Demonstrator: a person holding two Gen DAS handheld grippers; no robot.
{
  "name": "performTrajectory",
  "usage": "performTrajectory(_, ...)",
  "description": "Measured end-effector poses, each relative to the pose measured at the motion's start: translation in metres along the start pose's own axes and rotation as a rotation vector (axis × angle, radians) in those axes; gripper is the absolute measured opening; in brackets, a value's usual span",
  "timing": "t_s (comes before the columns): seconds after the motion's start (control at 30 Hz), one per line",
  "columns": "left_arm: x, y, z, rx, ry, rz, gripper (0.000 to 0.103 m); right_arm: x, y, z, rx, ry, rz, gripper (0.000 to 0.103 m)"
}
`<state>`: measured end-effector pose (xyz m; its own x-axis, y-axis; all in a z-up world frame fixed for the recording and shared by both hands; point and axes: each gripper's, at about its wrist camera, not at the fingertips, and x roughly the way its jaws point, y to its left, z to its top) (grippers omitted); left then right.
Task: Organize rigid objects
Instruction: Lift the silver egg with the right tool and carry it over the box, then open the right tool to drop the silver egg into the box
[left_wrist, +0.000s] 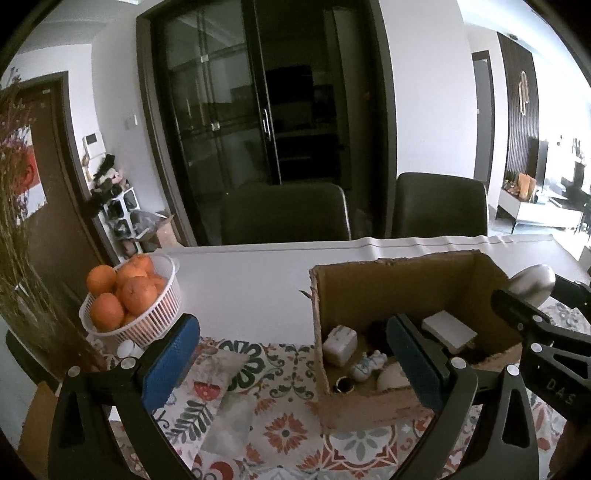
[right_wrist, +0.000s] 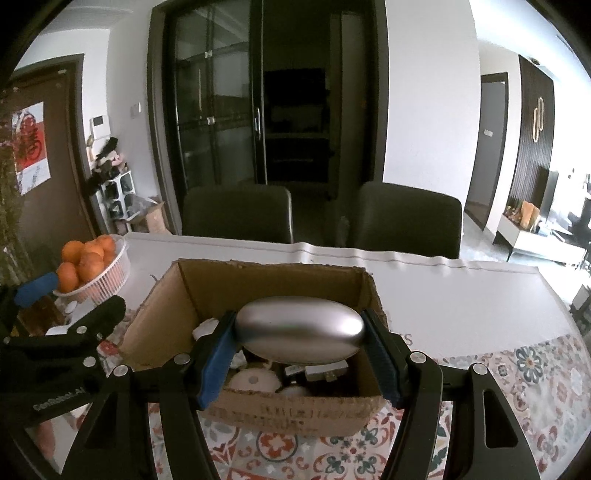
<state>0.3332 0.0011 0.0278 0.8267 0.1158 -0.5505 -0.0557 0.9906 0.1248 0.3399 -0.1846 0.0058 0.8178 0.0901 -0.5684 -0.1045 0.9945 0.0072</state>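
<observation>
Left wrist view: the left gripper (left_wrist: 291, 354), fingers spread wide and holding nothing, hangs beside the cardboard box (left_wrist: 391, 280), which sits on a patterned mat (left_wrist: 280, 435) over a white table (left_wrist: 236, 280); a basket of oranges (left_wrist: 129, 299) stands to the left, well apart. Right wrist view: the right gripper (right_wrist: 301, 339) is clamped on a smooth silver oval object (right_wrist: 301, 328), long axis crosswise between the blue pads (right_wrist: 218, 362), poised directly above the open box (right_wrist: 273, 280), so this hand is nearer for release. Two dark chairs (right_wrist: 236, 214) face the far edge.
</observation>
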Motion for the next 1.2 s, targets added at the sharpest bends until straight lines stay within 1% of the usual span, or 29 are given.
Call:
performTrajectory(0.33,0.019,-0.001,-0.003,0.006,0.033,0.005,0.103,0.031,-0.004,-0.003,0.009,0.071,0.011,0.067)
performTrajectory(0.5,0.014,-0.002,-0.005,0.001,0.032,-0.002,0.103,0.03,-0.006,-0.006,0.011,0.073,-0.004,0.068)
performTrajectory(0.67,-0.002,-0.002,-0.008,-0.007,0.024,-0.019,0.103,0.014,-0.01,-0.009,0.03,0.066,-0.031,0.069)
performTrajectory(0.83,-0.022,0.0,-0.015,-0.02,0.001,-0.031,0.103,-0.011,-0.01,-0.017,0.048,0.049,-0.093,0.07)
performTrajectory(1.2,-0.078,0.004,-0.036,-0.031,-0.046,-0.056,0.103,-0.067,-0.005,-0.039,0.076,0.014,-0.096,0.071)
